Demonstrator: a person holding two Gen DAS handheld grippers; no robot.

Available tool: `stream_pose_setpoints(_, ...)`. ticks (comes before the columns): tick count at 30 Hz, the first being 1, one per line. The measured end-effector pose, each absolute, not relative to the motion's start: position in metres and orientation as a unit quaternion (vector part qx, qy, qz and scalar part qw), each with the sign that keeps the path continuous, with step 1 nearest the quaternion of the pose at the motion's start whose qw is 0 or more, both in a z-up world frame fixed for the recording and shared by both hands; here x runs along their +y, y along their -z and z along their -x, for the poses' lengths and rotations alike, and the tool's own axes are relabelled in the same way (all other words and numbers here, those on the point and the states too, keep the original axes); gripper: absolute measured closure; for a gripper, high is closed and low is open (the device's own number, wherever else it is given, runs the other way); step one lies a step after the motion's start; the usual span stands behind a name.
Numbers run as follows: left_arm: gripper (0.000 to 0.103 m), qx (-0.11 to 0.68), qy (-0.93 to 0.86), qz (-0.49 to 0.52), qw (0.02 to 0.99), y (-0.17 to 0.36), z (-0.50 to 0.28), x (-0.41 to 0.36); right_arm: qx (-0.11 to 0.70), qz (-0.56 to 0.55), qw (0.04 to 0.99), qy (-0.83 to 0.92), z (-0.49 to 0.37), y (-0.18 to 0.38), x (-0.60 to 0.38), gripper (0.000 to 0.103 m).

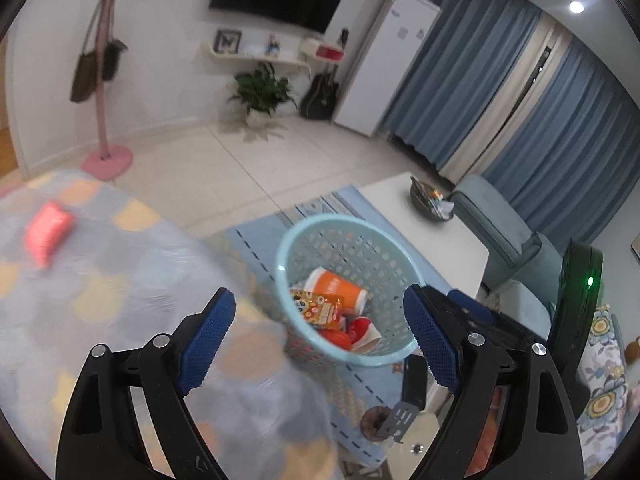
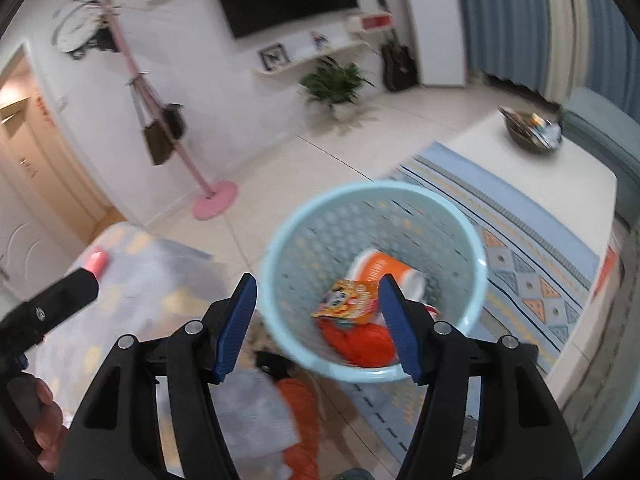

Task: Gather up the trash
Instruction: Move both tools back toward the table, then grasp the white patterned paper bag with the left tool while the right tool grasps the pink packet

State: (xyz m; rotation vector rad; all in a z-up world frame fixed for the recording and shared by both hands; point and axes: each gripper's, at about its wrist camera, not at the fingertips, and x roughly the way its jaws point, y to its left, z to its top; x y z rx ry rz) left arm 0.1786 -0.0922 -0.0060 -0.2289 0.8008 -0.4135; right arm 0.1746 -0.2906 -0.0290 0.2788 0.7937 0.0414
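A light blue perforated basket stands on the patterned rug; it also shows in the right wrist view. Inside lie an orange cup, a panda snack packet and red wrappers; the cup and packet show in the right view too. My left gripper is open and empty, above the basket's near side. My right gripper is open and empty over the basket. A pink-red packet lies on the grey blanket at the left, blurred; it also shows in the right view.
A white coffee table with a dark bowl stands beyond the basket, a blue sofa to its right. A pink coat stand and a potted plant stand by the far wall. The left tool shows in the right view.
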Motion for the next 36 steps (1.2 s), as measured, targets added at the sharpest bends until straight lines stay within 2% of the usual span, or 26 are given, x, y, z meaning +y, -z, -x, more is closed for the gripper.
stream_pose_setpoints(8, 0.019, 0.323, 0.162, 0.112, 0.925, -0.028, -0.104, -0.027, 0.343, -0.1, 0.93, -0.084, -0.15, -0.013, -0.22, 0.036)
stream_pose_setpoints(13, 0.019, 0.306, 0.122, 0.124, 0.936, -0.032, -0.064, 0.02, 0.334, -0.07, 0.931, -0.127, -0.143, -0.018, -0.174, 0.035)
stream_pose_setpoints(20, 0.02, 0.312, 0.063, 0.136, 0.938, -0.008, -0.011, 0.081, 0.343, -0.037, 0.923, -0.172, -0.137, -0.008, -0.113, 0.035)
stream_pose_setpoints(25, 0.021, 0.342, 0.071, 0.146, 0.926, 0.024, 0.019, 0.097, 0.35, -0.024, 0.917, -0.191, -0.133, -0.001, -0.086, 0.035)
stream_pose_setpoints(28, 0.026, 0.362, 0.089, 0.133, 0.918, 0.043, 0.028, 0.092, 0.359, -0.017, 0.912, -0.2, -0.132, 0.007, -0.07, 0.034)
stream_pose_setpoints(33, 0.027, 0.385, 0.08, 0.088, 0.915, 0.063, 0.031, 0.079, 0.371, -0.003, 0.904, -0.212, -0.133, 0.014, -0.051, 0.033)
stream_pose_setpoints(35, 0.038, 0.399, 0.071, 0.065, 0.912, 0.073, 0.029, 0.074, 0.371, 0.004, 0.904, -0.214, -0.131, 0.016, -0.045, 0.033)
stream_pose_setpoints(36, 0.04, 0.406, 0.068, 0.058, 0.909, 0.077, 0.027, 0.072, 0.372, 0.008, 0.903, -0.215, -0.131, 0.016, -0.044, 0.033)
